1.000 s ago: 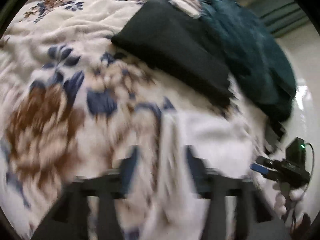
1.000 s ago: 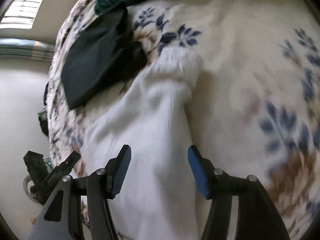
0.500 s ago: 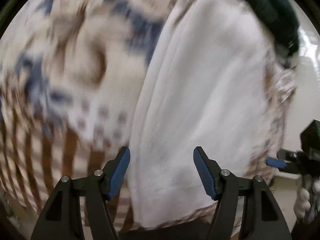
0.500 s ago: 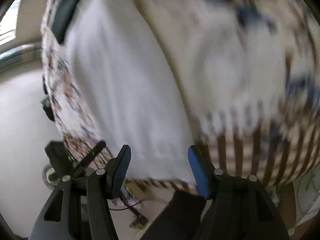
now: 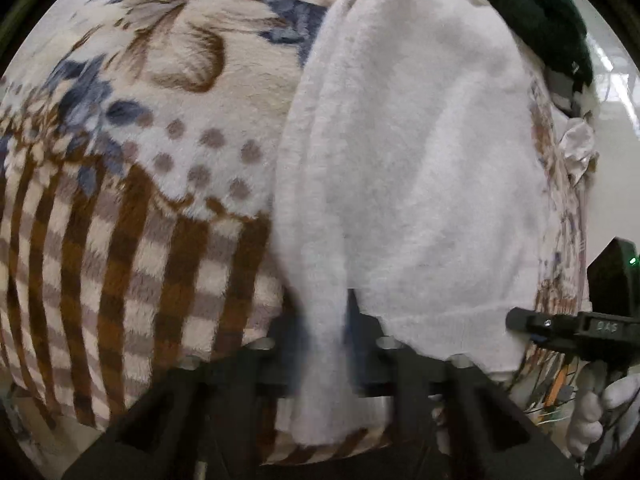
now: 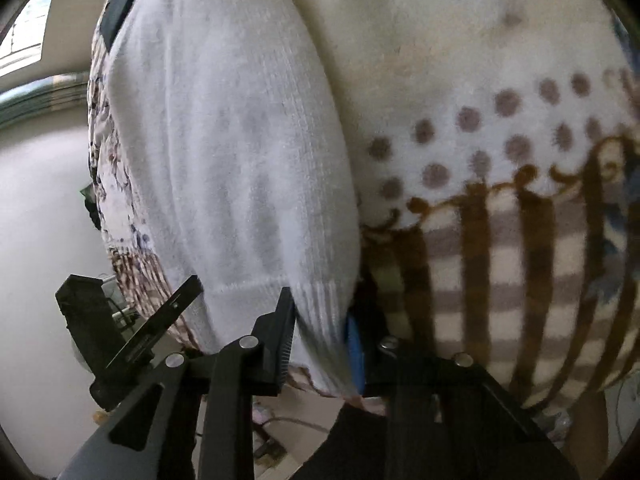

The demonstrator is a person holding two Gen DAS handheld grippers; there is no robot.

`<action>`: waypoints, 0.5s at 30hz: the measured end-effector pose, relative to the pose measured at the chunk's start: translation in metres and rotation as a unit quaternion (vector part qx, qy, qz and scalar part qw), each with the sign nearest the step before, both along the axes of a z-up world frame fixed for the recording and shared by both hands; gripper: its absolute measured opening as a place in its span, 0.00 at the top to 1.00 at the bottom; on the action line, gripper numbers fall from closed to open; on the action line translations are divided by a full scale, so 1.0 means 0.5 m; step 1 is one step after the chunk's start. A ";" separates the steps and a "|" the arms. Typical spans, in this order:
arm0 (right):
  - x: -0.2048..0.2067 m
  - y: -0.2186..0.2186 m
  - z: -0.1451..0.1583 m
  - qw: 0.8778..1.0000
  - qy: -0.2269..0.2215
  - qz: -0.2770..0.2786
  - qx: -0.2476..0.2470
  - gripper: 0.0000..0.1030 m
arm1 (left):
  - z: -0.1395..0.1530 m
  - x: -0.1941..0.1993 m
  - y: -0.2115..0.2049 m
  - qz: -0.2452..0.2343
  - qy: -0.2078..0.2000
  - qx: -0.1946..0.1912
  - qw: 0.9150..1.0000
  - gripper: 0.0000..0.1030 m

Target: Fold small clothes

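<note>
A white fuzzy knit garment [image 5: 416,168] lies lengthwise on a patterned fleece blanket [image 5: 132,184], its hem at the blanket's near edge. My left gripper [image 5: 326,344] is shut on the garment's left hem edge. In the right wrist view the same white garment [image 6: 232,152] fills the left half, and my right gripper [image 6: 320,344] is shut on its ribbed hem corner. Each gripper shows at the side of the other's view: the right one [image 5: 576,328] and the left one [image 6: 132,332].
The blanket [image 6: 500,184] has blue flowers, grey dots and brown stripes. A dark teal garment [image 5: 536,12] lies at the far right and a black cloth [image 6: 120,4] beyond the white one. Pale floor [image 6: 40,208] lies past the blanket's edge.
Both grippers moved down to the garment's near hem and closed on it; half a second ago both stood open above the fabric.
</note>
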State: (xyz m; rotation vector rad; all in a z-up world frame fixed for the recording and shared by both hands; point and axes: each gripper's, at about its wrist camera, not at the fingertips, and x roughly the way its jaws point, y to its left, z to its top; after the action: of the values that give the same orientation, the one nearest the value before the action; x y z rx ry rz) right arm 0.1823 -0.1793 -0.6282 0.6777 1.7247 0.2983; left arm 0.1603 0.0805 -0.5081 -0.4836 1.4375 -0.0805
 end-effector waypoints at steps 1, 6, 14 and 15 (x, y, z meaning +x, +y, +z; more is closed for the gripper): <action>-0.006 0.001 -0.002 1.000 0.000 0.002 -0.003 0.74 | -0.003 -0.004 0.005 0.004 -0.002 -0.005 1.000 0.87; -0.016 -0.005 -0.040 1.000 0.025 0.002 0.014 0.54 | -0.026 -0.016 0.027 0.035 0.015 -0.057 0.998 0.59; -0.010 0.030 -0.058 0.999 0.010 -0.009 0.039 0.78 | -0.007 -0.019 -0.015 0.032 -0.018 -0.043 0.998 0.89; -0.007 0.035 -0.051 0.999 0.006 -0.011 0.043 0.84 | 0.001 -0.021 -0.017 0.038 -0.025 -0.046 0.998 0.89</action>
State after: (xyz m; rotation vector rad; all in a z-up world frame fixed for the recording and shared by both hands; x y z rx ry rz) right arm 0.1788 -0.1616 -0.6535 0.7615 1.7227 0.3563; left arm 0.1496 0.0720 -0.5079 -0.6080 1.3682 -0.0969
